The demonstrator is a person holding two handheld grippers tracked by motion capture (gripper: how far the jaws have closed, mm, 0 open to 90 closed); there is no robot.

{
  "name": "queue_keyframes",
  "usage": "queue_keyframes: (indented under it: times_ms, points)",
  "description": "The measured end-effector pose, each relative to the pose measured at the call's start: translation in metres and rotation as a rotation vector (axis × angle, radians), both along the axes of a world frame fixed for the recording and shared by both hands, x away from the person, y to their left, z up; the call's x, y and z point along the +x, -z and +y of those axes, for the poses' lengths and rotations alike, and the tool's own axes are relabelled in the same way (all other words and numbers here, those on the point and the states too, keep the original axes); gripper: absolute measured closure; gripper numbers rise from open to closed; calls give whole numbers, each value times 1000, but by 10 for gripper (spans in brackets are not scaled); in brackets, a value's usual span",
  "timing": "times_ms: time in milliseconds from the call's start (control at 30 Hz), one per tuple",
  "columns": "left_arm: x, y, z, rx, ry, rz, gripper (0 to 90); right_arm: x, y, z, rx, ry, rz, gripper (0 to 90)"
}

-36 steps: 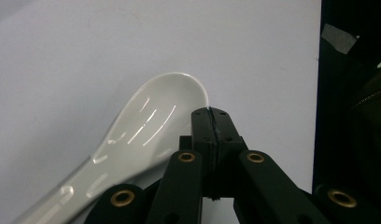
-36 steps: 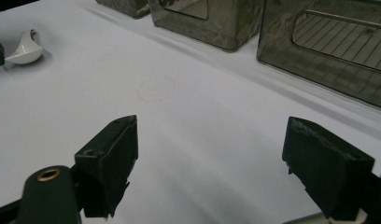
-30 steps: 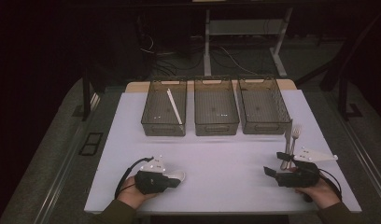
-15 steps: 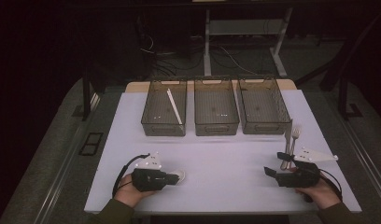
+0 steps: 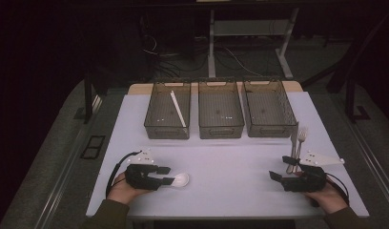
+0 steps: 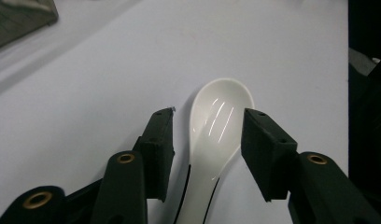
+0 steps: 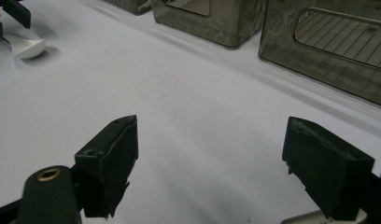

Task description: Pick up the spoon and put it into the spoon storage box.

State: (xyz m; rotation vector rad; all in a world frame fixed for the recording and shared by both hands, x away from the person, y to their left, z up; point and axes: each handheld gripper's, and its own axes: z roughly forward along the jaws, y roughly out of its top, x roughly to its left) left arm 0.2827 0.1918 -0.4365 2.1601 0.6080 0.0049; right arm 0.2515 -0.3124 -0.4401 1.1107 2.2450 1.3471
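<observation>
High view: left gripper low on table near front-left, w/ white spoon bowl poking out past its tips. Right gripper front-right, just beside a fork & knife. Three bins in a row at back; left one has a white stick.

Left gripper view: jaws part-open, straddling spoon, one each side of handle, pads not touching it. Spoon flat on table, bowl up.

Right gripper view: jaws wide apart, nothing between, over bare table. Bins ahead; spoon far left.
</observation>
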Motion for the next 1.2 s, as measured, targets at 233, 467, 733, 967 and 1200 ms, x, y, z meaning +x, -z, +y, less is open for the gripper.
queue_keyframes:
  times_ms: [233,467,733,967,1200]
  points:
    - [2,8,-8,67,34,15,521,0,0,-1,1,6,-3,181]
    - [1,11,-13,89,57,14,545,-2,0,-2,-4,8,-5,182]
    - [-3,10,-16,123,62,-31,600,-2,-1,-2,-3,12,-1,182]
    - [-6,10,-17,145,64,-53,630,-2,-1,-3,-2,11,-5,182]
    - [-8,8,-16,149,80,-49,718,-2,-1,-3,-3,11,-4,182]
